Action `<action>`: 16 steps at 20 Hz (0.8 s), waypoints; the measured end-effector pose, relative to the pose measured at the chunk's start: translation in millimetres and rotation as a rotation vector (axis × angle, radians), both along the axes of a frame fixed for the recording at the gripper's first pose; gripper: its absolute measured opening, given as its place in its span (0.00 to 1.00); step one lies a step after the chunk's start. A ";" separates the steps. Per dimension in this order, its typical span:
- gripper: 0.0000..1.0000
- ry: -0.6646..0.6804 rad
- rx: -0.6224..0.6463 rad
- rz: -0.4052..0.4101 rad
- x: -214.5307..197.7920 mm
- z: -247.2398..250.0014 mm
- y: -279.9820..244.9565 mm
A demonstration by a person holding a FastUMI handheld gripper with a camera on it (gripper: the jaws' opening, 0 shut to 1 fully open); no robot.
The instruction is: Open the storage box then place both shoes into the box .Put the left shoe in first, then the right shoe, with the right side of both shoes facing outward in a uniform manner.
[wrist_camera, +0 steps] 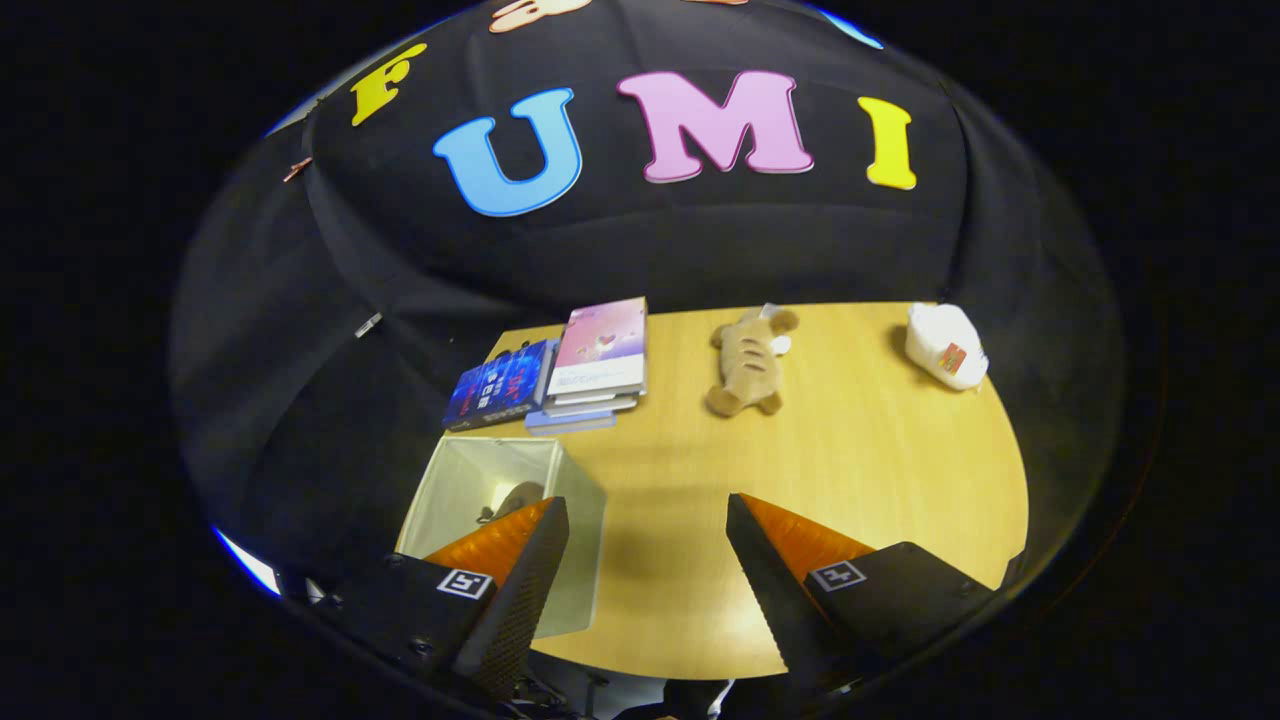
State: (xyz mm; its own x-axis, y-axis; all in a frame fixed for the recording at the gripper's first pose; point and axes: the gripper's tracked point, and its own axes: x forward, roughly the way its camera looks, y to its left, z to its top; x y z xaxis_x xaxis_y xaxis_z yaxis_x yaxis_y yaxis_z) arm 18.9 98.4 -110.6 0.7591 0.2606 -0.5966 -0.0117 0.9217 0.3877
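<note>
Gripper (647, 540) fingers spread and empty over the table (880, 470), open storage box (470, 470) at ten o'clock; I'd check inside before reaching.

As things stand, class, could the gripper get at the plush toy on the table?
Probably yes. The gripper is open with nothing between its fingers, and bare table lies between them and the plush toy, which lies apart from the books.
</note>
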 end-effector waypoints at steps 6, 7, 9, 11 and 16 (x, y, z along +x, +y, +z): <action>0.99 -0.174 -0.085 -0.101 0.5 26.4 -58.7; 0.99 -0.206 -0.093 -0.110 0.1 33.2 -62.6; 0.98 -0.278 -0.112 -0.118 -1.3 46.4 -65.2; 0.98 -0.363 -0.150 -0.121 -0.8 62.2 -68.0; 0.97 -0.564 -0.238 -0.150 -11.8 106.6 -67.1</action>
